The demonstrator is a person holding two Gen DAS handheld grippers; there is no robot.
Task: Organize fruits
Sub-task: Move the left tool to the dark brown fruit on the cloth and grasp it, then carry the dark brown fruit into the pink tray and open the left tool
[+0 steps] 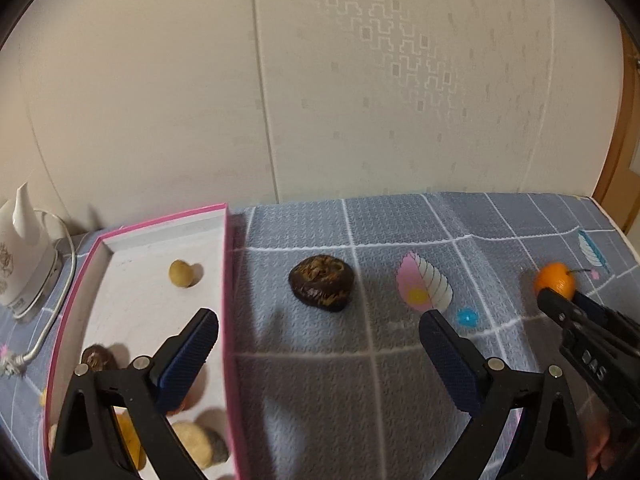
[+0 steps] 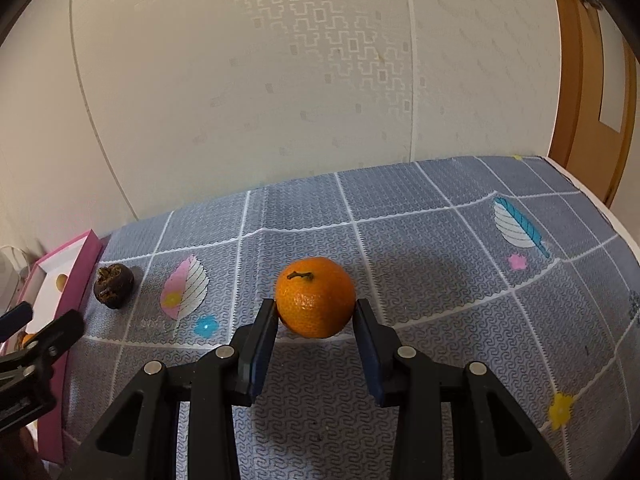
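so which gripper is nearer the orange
Right. The right gripper has its fingers on either side of the orange; the left gripper sits open well off, by the pink box.

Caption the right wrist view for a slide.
Right hand-held gripper closing on a stemmed orange on the grey patterned cloth, fingers flanking its sides.

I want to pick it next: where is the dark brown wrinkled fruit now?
The dark brown wrinkled fruit lies on the grey cloth, just right of the pink-edged box.
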